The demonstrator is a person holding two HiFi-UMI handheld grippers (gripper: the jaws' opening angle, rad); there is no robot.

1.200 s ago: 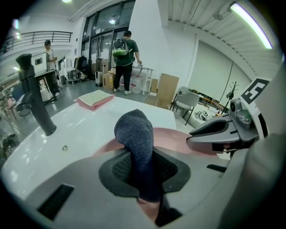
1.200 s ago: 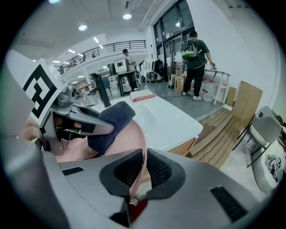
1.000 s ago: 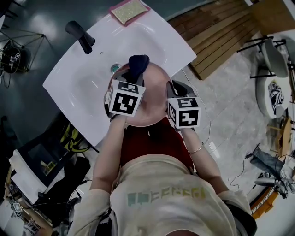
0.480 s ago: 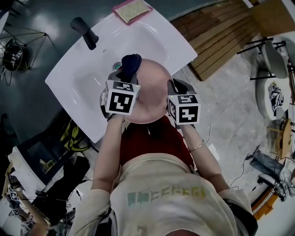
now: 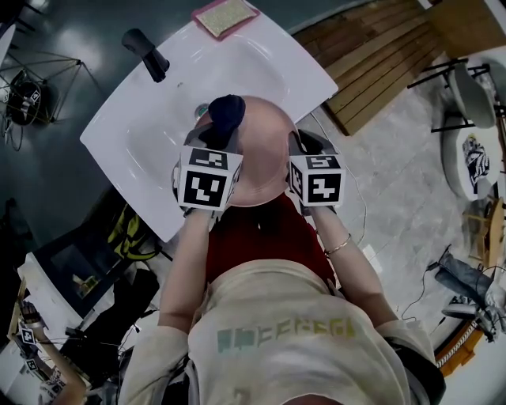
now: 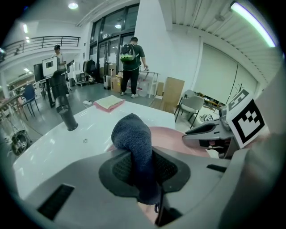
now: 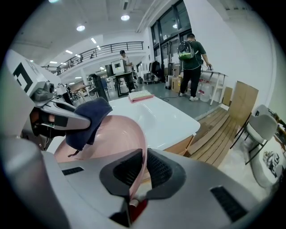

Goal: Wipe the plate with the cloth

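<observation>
A pink plate [image 5: 261,150] is held over the near corner of a white sink [image 5: 158,111]. My right gripper [image 7: 142,172] is shut on the plate's [image 7: 111,138] rim at its right edge. My left gripper [image 6: 143,172] is shut on a dark blue cloth [image 6: 134,143], whose bunched end presses on the plate [image 6: 178,141]. In the head view the cloth [image 5: 225,115] lies on the plate's upper left part, with the left gripper [image 5: 215,146] behind it and the right gripper [image 5: 304,154] at the plate's right.
A black faucet [image 5: 146,51] stands at the sink's far left. A pink-rimmed sponge pad [image 5: 224,16] lies on the sink's far edge. A drain [image 5: 202,111] shows beside the plate. Wooden decking [image 5: 379,63] and chairs lie to the right. People stand in the background [image 6: 132,67].
The cloth and left gripper have shifted a little across the plate's upper left part, first left, then back toward the middle. The right gripper keeps its hold on the rim.
</observation>
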